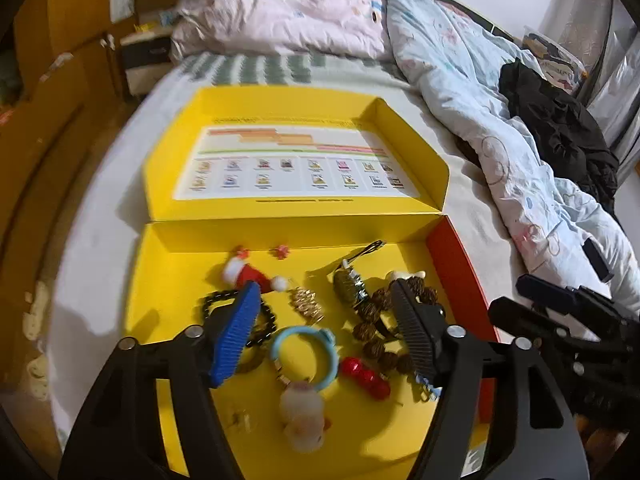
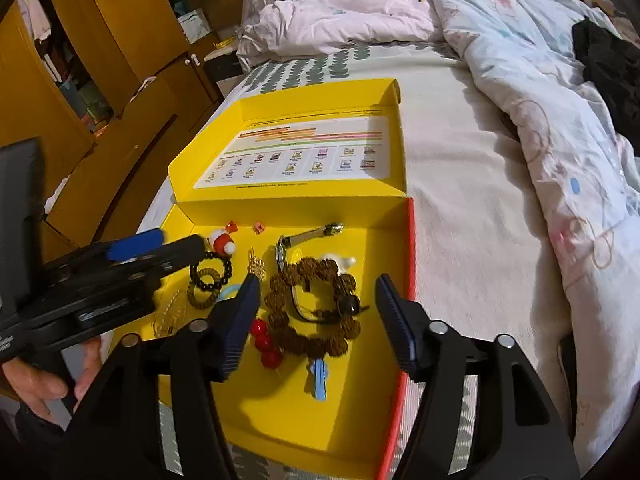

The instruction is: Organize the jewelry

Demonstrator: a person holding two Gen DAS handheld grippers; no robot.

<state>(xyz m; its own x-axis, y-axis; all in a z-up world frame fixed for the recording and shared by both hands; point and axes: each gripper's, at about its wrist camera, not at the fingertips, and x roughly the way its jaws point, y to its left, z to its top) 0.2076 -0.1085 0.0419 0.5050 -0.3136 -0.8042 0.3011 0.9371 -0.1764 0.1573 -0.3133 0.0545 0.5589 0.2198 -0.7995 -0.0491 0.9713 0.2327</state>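
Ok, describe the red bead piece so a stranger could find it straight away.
Find the open yellow box lying on the bed. Inside, a big ring of knobbly brown beads fills the right side. The red beads lie just left of that ring's near edge: a short string of glossy round balls, the only shiny red thing there; the red Santa hat is fuzzy and sits at the back.

Warm indoor light is falling evenly on both fisheye views, making the yellow box (image 1: 280,236) glow. Motion blur is smearing the left view, worst near 9 o'clock. Edges are bending and darkening at the corners. Soft shadows are trailing toward 7 o'clock under the trinkets.
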